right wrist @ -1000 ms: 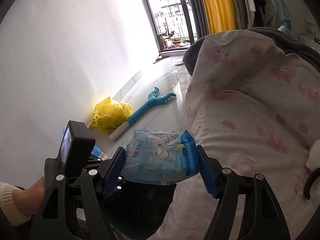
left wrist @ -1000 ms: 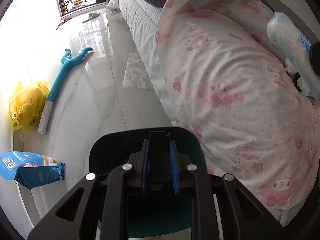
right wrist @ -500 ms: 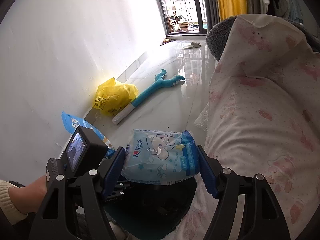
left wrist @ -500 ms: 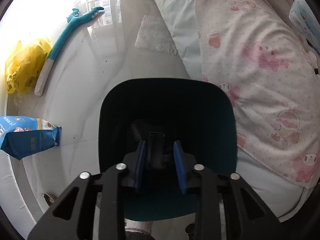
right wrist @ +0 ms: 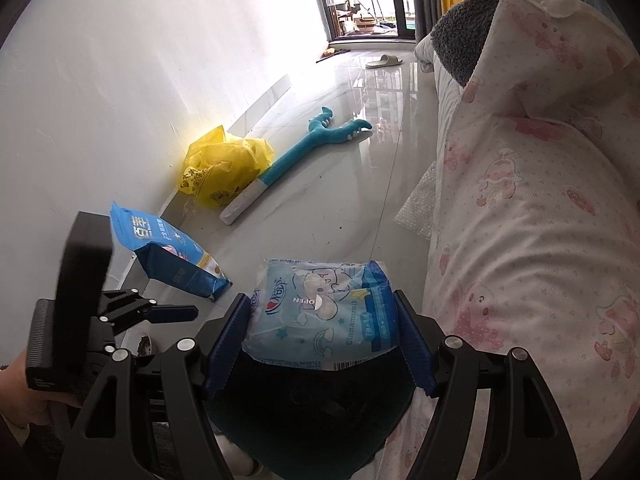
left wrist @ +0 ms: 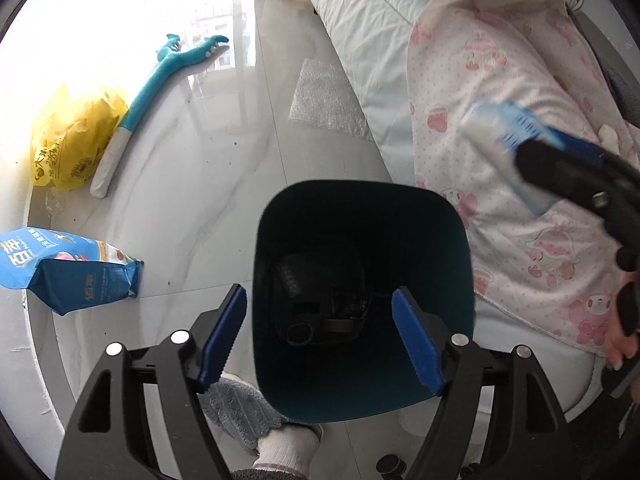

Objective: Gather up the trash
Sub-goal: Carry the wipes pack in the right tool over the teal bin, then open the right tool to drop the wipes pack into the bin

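My left gripper (left wrist: 318, 294) hangs over the dark teal bin (left wrist: 360, 185), its jaws opening wide with nothing between them. A black object (left wrist: 304, 272) lies at the bottom of the bin. My right gripper (right wrist: 320, 298) is shut on a light blue wipes pack (right wrist: 320, 320), held just above the bin (right wrist: 312, 432) next to the bed. In the left wrist view that pack (left wrist: 492, 128) and the right gripper (left wrist: 560, 168) come in blurred from the right. One finger of the left gripper (right wrist: 176, 312) shows at the left of the right wrist view.
On the glossy floor by the wall lie a blue snack bag (left wrist: 68, 268), a yellow plastic bag (left wrist: 72, 144) and a teal plush stick (left wrist: 160, 76). Bubble wrap (left wrist: 324, 100) lies beside the bed with its pink quilt (left wrist: 500, 80). A socked foot (left wrist: 288, 448) stands below the bin.
The left gripper went from shut on the black object to wide open, and the object now lies in the bin. The right gripper has come down toward the bin with the pack.
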Tool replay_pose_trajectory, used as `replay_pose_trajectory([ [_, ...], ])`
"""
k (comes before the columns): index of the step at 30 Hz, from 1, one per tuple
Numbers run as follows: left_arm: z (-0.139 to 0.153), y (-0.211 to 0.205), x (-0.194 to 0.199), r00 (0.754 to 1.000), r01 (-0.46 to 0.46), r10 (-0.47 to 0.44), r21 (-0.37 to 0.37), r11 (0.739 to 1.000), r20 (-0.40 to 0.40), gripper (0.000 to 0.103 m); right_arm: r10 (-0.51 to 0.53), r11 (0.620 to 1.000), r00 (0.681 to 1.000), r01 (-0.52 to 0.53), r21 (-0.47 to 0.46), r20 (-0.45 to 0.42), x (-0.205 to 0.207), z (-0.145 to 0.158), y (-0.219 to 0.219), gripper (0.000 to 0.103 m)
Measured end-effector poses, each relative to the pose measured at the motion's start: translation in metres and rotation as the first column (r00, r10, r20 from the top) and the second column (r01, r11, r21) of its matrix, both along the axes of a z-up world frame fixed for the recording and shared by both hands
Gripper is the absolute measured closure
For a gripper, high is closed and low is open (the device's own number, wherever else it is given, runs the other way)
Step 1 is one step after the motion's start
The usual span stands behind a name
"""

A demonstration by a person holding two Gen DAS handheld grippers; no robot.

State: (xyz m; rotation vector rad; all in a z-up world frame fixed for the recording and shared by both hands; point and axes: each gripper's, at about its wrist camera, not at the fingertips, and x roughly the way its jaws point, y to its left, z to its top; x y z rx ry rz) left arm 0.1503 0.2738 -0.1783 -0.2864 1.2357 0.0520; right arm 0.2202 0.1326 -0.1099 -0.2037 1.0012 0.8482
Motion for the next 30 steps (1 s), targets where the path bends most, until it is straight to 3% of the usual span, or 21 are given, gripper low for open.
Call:
replay_pose_trajectory([
  [5, 0.018, 0.014, -0.012, 0.995, -0.02, 0.018, 0.016, 1.0, 0.102, 0.025, 0.001, 0.999, 0.999, -0.003, -0.041, -0.035, -0.001, -0.022, 0.013, 0.031],
  [11, 0.05, 0.019, -0.026, 0.966, -0.021, -0.003, 0.092, 0.996, 0.259, 0.025, 0.018, 0.996, 0.998, -0.023, -0.091, -0.063, -0.006, -0.043, 0.038, 0.031],
  [15, 0.066, 0.022, -0.031, 0.947, -0.031, -0.012, 0.128, 0.991, 0.32, 0.025, 0.038, 0.99, 0.996, -0.049, -0.129, -0.085, -0.012, -0.059, 0.053, 0.031],
  [26, 0.105, 0.033, -0.04, 0.888, -0.082, 0.029, 0.095, 0.992, 0.459, 0.025, 0.071, 0.965, 0.991, -0.098, -0.243, -0.116, -0.023, -0.092, 0.067, 0.03],
  [30, 0.118, 0.029, -0.039, 0.868, -0.087, 0.031, 0.089, 0.992, 0.496, 0.025, 0.054, 0.956, 0.993, -0.082, -0.283, -0.105, -0.023, -0.092, 0.063, 0.023],
])
